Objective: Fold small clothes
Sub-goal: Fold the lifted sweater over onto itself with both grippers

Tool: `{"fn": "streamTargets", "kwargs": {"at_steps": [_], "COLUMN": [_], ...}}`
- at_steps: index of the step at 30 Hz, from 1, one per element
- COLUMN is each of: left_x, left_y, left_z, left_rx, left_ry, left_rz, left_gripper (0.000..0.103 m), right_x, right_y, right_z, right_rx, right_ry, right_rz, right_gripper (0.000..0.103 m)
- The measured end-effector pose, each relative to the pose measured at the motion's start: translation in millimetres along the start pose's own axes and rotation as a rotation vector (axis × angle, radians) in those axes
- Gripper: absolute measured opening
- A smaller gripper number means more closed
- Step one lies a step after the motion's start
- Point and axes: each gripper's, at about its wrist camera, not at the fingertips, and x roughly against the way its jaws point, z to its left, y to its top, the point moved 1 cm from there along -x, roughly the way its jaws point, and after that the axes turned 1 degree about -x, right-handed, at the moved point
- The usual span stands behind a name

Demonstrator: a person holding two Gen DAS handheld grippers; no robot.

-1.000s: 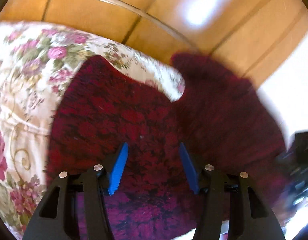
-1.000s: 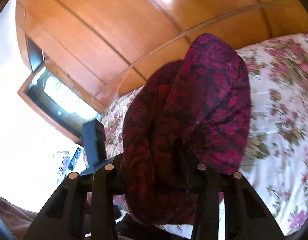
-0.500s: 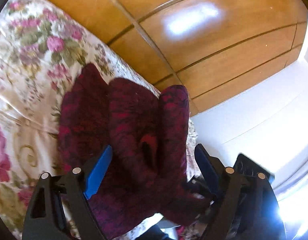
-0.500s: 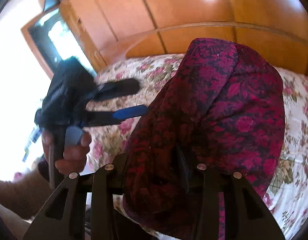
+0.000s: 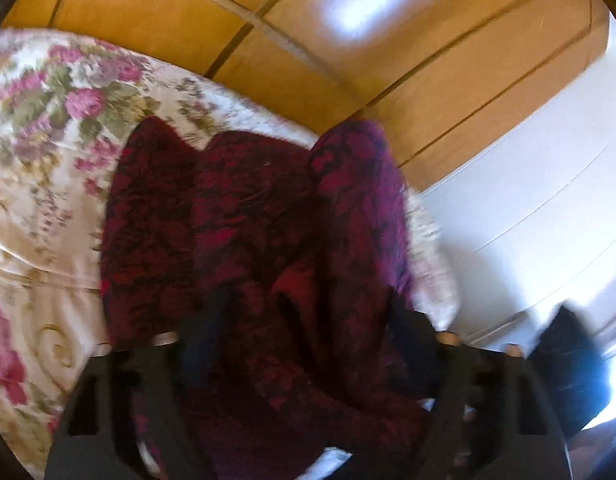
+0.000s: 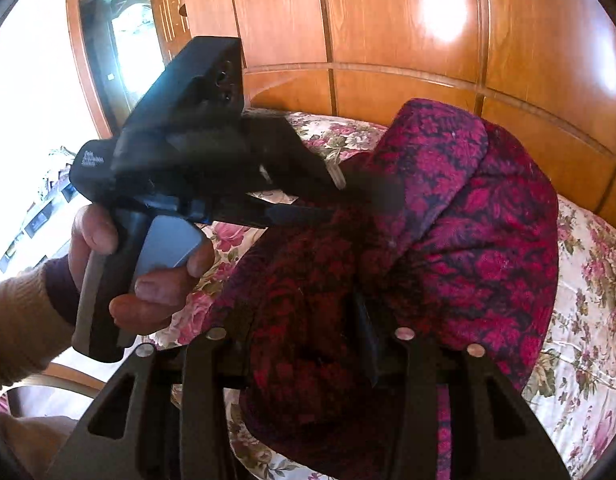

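A dark red floral garment point(image 5: 260, 216) lies bunched in thick folds on the flowered bedspread point(image 5: 48, 140). My left gripper point(image 5: 308, 308) has its jaws closing, with a fat fold of the cloth filling the gap and pressing against both fingers. In the right wrist view a hand point(image 6: 148, 280) holds the left gripper point(image 6: 356, 202), whose fingers bite into the garment point(image 6: 468, 220) from the left. My right gripper point(image 6: 296, 332) has its jaws opening. The cloth still bulges up between them, and its left finger stands clear of the fabric.
A polished wooden headboard point(image 6: 388, 20) runs behind the bed. A wood-framed glass cabinet point(image 6: 120, 40) stands at the far left. White furniture point(image 5: 528, 200) flanks the bed on the right of the left wrist view. Flowered bedspread point(image 6: 588, 280) stretches to the right of the garment.
The right gripper swung the folded garment towards the left gripper and rolled, then its jaws widened. The left gripper opened wide, took the bundle between its fingers and narrowed on it.
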Motion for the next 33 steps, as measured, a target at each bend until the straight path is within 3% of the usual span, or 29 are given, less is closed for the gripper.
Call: {"fn": "streamTargets", "kwargs": {"at_steps": [4, 7, 11, 15, 16, 20, 26, 33], "left_x": [6.0, 9.1, 13.4, 8.3, 7.1, 2.5, 14.4, 70.0], "left_y": [-5.0, -7.6, -15.8, -12.6, -11.9, -7.7, -3.0, 0.8], "left_z": [-2.2, 1.2, -5.7, -0.1, -1.4, -13.6, -31.4, -56.0], "left_rx": [-0.009, 0.011, -0.021, 0.019, 0.021, -0.033, -0.093, -0.199], "left_ry": [0.044, 0.09, 0.131, 0.104, 0.086, 0.063, 0.079, 0.133], "left_rz": [0.004, 0.004, 0.017, 0.035, 0.037, 0.022, -0.028, -0.126], "left_gripper": [0.065, 0.08, 0.081, 0.08, 0.069, 0.039, 0.023, 0.008], "right_x": [12.2, 41.0, 67.4, 59.1, 55.1, 41.7, 35.6, 35.1], "right_y": [6.3, 8.9, 1.2, -17.1, -20.9, -33.3, -39.7, -20.1], "right_z": [-15.1, -36.8, -80.2, -108.4, -111.3, -120.4, -122.7, -89.1], "right_rx": [-0.065, -0.146, -0.263, -0.331, -0.342, -0.379, -0.412, -0.326], "right_ry": [0.109, 0.181, 0.115, -0.003, -0.014, -0.053, -0.019, -0.007], "right_rz": [0.015, -0.032, -0.09, -0.048, -0.035, -0.003, -0.008, -0.047], "right_gripper": [0.068, 0.072, 0.075, 0.076, 0.076, 0.076, 0.076, 0.076]}}
